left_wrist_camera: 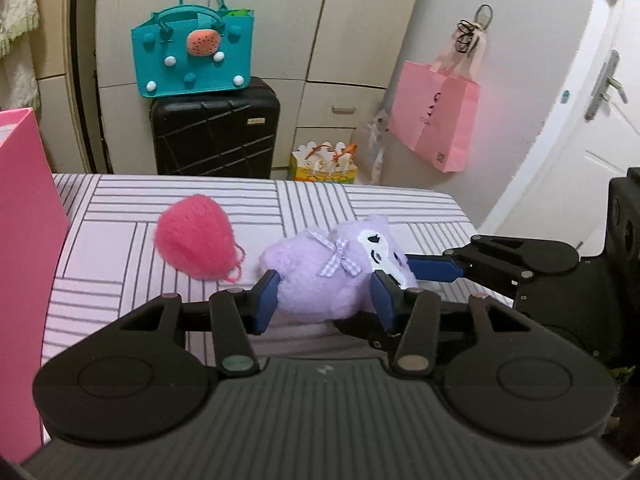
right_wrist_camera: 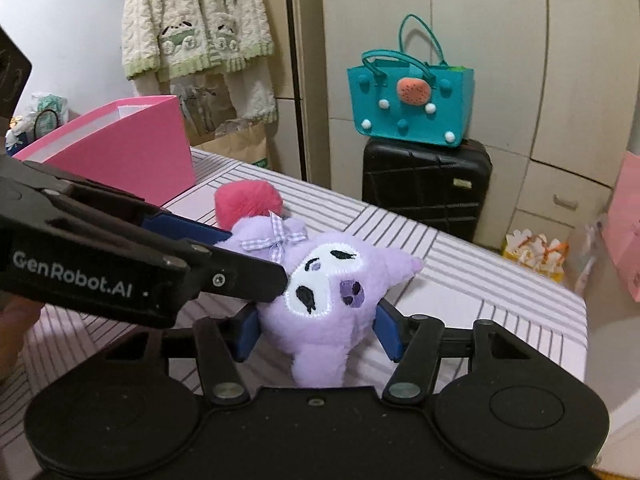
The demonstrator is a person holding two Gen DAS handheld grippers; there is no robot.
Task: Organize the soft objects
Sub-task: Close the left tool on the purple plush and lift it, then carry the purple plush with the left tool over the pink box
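Pads of the left gripper (left_wrist_camera: 324,300) press into the flanks of the purple plush toy (left_wrist_camera: 328,268), one on its rounded back end, the other just beside its white face, and the fur bulges around them, so I take it as a real hold. From the right, the right gripper (right_wrist_camera: 316,326) clamps the same toy lower down, around its head and neck, with the stubby body hanging toward the camera. Two holds on one soft thing want care, I think: both hands should move together and keep level, or the stuffing will squirm out of one pair of pads. The toy sits low over the striped bed cover (left_wrist_camera: 400,208). Just left and farther off lies the pink knitted hat (left_wrist_camera: 196,238), untouched. Far left stands the open pink box (right_wrist_camera: 120,148), a likely home.
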